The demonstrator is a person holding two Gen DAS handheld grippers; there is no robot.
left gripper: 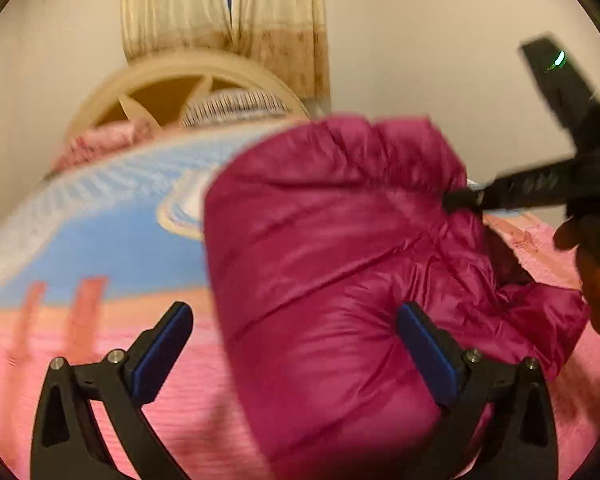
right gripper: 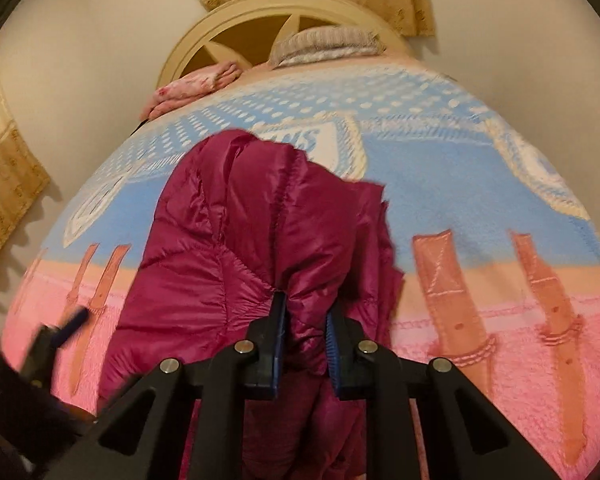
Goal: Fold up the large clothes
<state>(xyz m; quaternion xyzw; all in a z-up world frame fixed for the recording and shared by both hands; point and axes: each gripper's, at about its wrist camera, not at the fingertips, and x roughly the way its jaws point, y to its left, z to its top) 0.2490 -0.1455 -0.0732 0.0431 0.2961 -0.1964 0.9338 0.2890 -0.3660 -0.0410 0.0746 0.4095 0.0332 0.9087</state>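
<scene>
Fold step underway: magenta puffer jacket [right gripper: 236,248] is pinched by right gripper [right gripper: 304,344]; left gripper [left gripper: 296,356], wide open and empty, is judged needed at jacket's near edge.

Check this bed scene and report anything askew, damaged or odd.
Nothing looks damaged or spilled. The magenta puffer jacket is bunched in a rumpled heap on the bed blanket, not yet flat or squared. The right gripper pinches a fold of it; the left gripper is open around it.
</scene>
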